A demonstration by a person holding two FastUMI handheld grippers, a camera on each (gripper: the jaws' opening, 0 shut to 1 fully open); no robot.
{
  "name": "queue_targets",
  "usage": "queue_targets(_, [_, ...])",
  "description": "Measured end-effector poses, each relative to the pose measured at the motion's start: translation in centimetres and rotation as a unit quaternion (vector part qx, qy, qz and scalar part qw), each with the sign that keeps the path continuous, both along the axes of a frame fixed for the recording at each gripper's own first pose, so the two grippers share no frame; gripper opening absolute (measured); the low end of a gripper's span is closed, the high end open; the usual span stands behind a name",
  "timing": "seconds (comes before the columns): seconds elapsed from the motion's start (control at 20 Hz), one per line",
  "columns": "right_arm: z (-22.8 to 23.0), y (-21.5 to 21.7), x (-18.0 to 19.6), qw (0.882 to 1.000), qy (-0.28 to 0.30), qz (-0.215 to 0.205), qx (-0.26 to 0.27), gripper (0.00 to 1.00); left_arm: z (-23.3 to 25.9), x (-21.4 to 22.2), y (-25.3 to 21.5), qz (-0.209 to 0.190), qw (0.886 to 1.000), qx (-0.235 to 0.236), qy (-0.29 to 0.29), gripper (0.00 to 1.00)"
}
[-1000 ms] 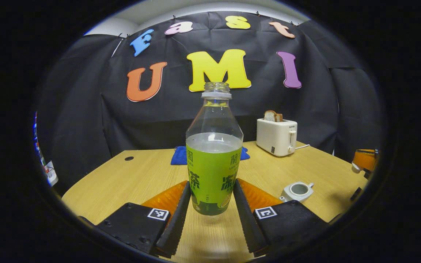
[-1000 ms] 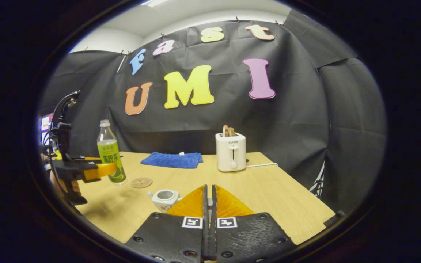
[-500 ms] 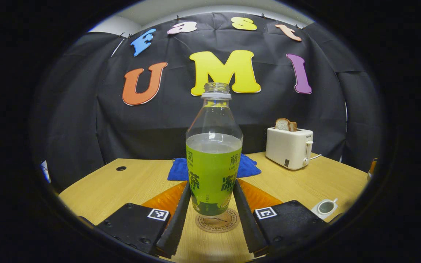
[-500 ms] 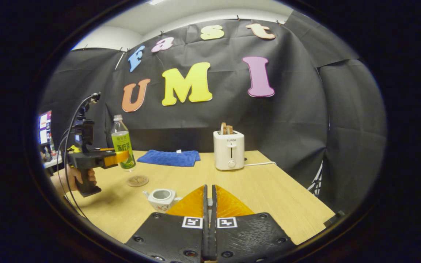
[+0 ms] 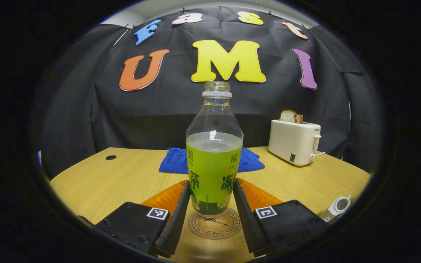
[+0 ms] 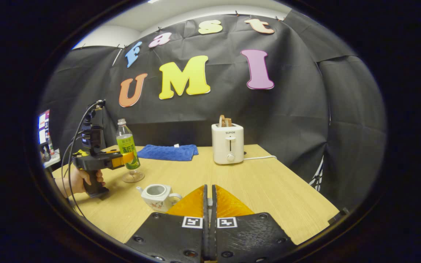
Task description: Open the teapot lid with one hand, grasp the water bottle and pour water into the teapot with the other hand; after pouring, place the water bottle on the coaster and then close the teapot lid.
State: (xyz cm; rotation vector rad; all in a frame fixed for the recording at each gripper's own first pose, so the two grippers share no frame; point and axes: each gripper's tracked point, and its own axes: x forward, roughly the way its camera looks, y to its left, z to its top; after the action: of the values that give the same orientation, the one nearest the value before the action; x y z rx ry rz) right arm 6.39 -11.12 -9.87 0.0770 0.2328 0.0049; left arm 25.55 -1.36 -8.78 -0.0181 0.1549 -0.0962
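Left gripper (image 5: 212,204) clamped on the upright water bottle (image 5: 214,160), directly over the coaster (image 5: 214,224); right gripper (image 6: 209,204) pressed together near the open teapot (image 6: 157,195).

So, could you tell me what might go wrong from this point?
The uncapped water bottle, gripped low by the left gripper, could tip or slosh if released before it sits flat on the coaster. The right gripper, seemingly pinching the lid, could bump the open teapot.

Both cams low over table (image 6: 269,193), facing toaster (image 5: 294,141); left nearer.
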Motion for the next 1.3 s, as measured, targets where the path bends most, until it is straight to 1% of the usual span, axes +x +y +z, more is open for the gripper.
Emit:
queue_targets(0.15, [-0.3,0.3,0.0,1.000,0.004,0.003,0.003,0.00,-0.6,0.0,0.0,0.000,1.000,-0.002,0.006,0.72])
queue_targets(0.5, [-0.3,0.4,-0.1,1.000,0.002,0.003,0.005,0.00,-0.6,-0.4,0.0,-0.002,1.000,0.019,0.015,0.73])
queue_targets(0.65, [-0.3,0.6,-0.2,1.000,0.002,0.005,0.006,0.00,-0.1,-0.4,0.0,-0.004,1.000,0.018,0.008,0.73])
queue_targets(0.7, [-0.4,0.8,-0.3,1.000,0.003,0.006,0.007,0.00,-0.4,-0.4,0.1,-0.005,1.000,0.020,0.012,0.72])
queue_targets(0.8, [-0.3,1.0,-0.4,1.000,0.001,0.006,0.007,0.00,-0.9,-0.5,0.0,-0.008,1.000,0.017,0.021,0.74])
queue_targets(0.9, [-0.2,1.2,-0.6,1.000,-0.001,0.008,0.008,0.00,-0.5,-0.6,0.0,-0.011,1.000,0.012,0.016,0.76])
queue_targets(1.05, [-0.6,1.2,-0.5,1.000,0.002,0.010,0.013,0.00,0.1,-0.6,0.1,-0.008,1.000,0.018,0.006,0.76])
queue_targets(1.15, [-0.7,1.1,-0.3,1.000,0.004,0.010,0.016,0.00,-0.2,-0.6,0.3,-0.006,1.000,0.021,0.010,0.73])
queue_targets(1.2, [-0.5,1.1,-0.3,1.000,0.003,0.009,0.016,0.00,-0.2,-0.6,0.3,-0.008,1.000,0.019,0.012,0.76])
queue_targets(1.3, [-0.6,1.1,-0.4,1.000,0.001,0.009,0.015,0.00,-0.4,-0.7,0.3,-0.007,1.000,0.019,0.014,0.76])
